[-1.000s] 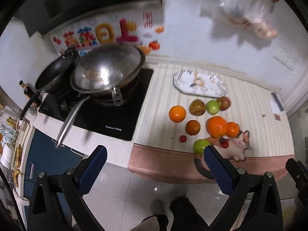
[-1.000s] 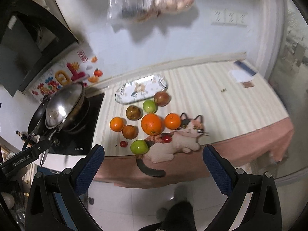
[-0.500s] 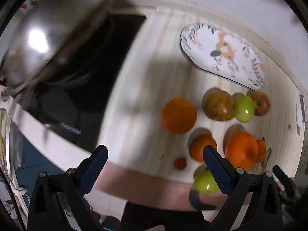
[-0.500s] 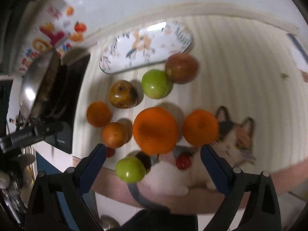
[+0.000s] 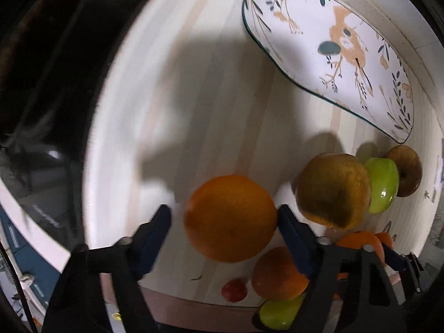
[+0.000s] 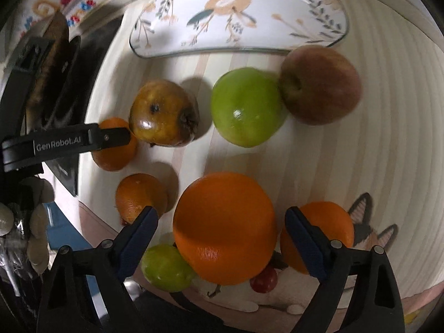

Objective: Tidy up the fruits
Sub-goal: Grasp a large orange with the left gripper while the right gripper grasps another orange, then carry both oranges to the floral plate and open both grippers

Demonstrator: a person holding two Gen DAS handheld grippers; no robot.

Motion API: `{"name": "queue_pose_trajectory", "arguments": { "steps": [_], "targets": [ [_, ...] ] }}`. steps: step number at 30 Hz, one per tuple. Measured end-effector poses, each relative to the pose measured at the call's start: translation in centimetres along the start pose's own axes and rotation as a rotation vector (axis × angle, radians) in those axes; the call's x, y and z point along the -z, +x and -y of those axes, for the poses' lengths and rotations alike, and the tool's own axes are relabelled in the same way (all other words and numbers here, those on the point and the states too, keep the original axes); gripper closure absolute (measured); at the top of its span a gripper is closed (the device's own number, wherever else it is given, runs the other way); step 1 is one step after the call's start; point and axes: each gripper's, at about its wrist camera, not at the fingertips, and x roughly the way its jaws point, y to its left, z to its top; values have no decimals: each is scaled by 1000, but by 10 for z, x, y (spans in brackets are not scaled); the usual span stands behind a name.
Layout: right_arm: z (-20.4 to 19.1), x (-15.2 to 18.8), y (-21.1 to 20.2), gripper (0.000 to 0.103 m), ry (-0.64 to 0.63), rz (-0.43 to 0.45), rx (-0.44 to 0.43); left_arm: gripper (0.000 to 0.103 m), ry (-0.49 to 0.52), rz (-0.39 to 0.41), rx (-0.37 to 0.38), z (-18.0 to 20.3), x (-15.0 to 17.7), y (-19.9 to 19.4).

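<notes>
My left gripper (image 5: 223,216) is open, its blue fingers on either side of an orange (image 5: 230,217) on the striped counter. My right gripper (image 6: 222,219) is open around the big orange (image 6: 224,227). A brownish apple (image 5: 333,188) (image 6: 163,112), a green apple (image 5: 381,184) (image 6: 247,106) and a red apple (image 5: 406,170) (image 6: 319,80) lie in a row. A patterned oval plate (image 5: 333,52) (image 6: 238,14) lies behind them, with nothing on it.
Smaller oranges (image 6: 138,197) (image 6: 319,233), a small green fruit (image 6: 166,267) and a cherry tomato (image 6: 263,281) lie near the counter's front edge, by a cat-shaped mat (image 6: 371,233). A black cooktop (image 5: 41,83) is to the left.
Both grippers have dropped down close to the fruit. The left now straddles the leftmost orange, the right straddles the big orange. Both have narrowed a little.
</notes>
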Motion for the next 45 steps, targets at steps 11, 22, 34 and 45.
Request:
{"name": "queue_pose_trajectory", "arguments": {
  "steps": [11, 22, 34, 45],
  "targets": [
    [-13, -5, 9, 24, -51, -33, 99, 39, 22, 84, -40, -2, 12, -15],
    [26, -18, -99, 24, 132, 119, -133, 39, 67, 203, 116, 14, 15, -121],
    [40, -176, -102, 24, 143, 266, 26, 39, 3, 96, 139, 76, -144, -80],
    [59, -229, -45, 24, 172, 203, 57, 39, 12, -25, 114, 94, -193, -38]
  ]
}}
